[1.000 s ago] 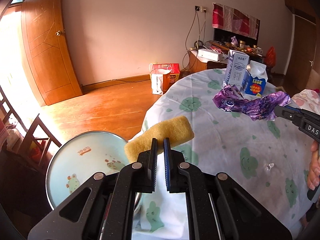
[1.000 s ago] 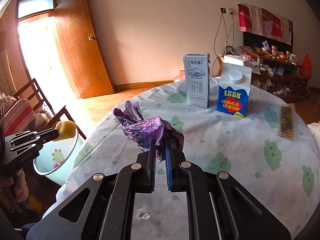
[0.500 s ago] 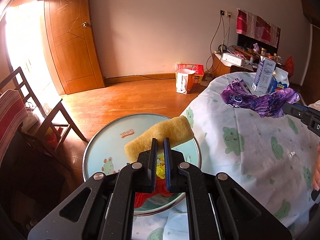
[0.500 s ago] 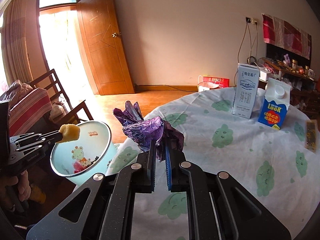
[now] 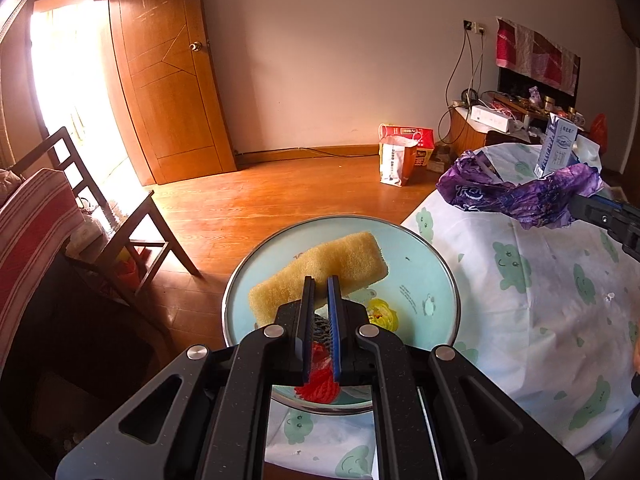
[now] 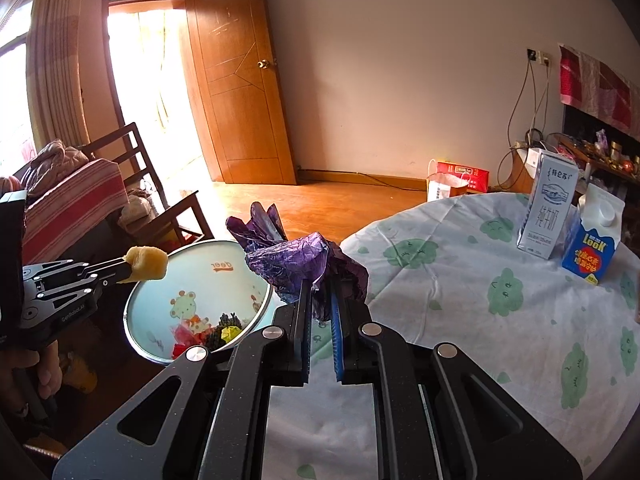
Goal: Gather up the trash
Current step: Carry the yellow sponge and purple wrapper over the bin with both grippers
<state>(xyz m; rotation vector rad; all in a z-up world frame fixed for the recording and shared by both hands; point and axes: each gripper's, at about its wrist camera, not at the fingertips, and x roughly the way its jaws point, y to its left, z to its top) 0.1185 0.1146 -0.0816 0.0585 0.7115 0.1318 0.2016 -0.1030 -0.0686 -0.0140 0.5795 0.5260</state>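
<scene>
My left gripper [image 5: 321, 280] is shut on a yellow sponge [image 5: 320, 268] and holds it over a round pale-blue bin [image 5: 432, 276] beside the table. The bin holds red, yellow and dark scraps [image 5: 320, 388]. In the right wrist view the left gripper [image 6: 124, 268] holds the sponge [image 6: 146, 265] above the bin's [image 6: 160, 304] left rim. My right gripper [image 6: 320, 288] is shut on a crumpled purple wrapper [image 6: 304, 258], held over the table's left edge, close to the bin. The wrapper also shows in the left wrist view [image 5: 516, 192].
A round table with a green-patterned cloth [image 6: 460, 300] carries a white milk carton [image 6: 550, 208] and a blue "Look" carton [image 6: 592, 240] at the far right. A wooden chair [image 6: 120, 200] stands left of the bin. A red and white bag [image 6: 456, 184] sits on the floor by the wall.
Both grippers swung left with their loads. The sponge moved from above the table edge to above the bin. The wrapper moved from mid-table to the table's left edge.
</scene>
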